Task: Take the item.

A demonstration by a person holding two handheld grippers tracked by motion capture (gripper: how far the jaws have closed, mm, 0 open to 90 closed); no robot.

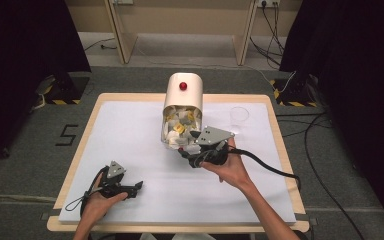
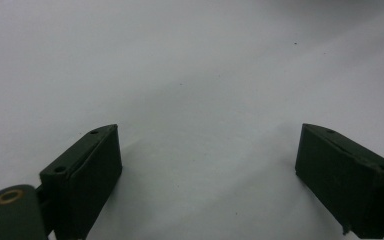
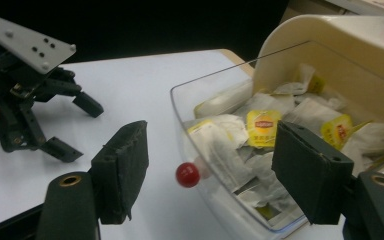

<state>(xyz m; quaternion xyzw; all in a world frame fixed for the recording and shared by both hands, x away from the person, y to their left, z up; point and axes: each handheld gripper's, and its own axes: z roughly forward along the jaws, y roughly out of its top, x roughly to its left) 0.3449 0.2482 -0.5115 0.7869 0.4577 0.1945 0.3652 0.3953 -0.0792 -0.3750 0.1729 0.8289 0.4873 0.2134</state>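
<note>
While the left gripper point(image 1: 136, 187) is being rested with jaws apart at lower left, the right gripper point(image 3: 210, 175) is being held, spread and empty, around the tea-bag dispenser's point(image 1: 182, 107) red knob point(image 3: 187, 174), centre frame.

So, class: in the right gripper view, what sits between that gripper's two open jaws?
A small red knob on the clear front of the tea bag box, with tea bags behind it; the right gripper is open around it, not touching.
</note>
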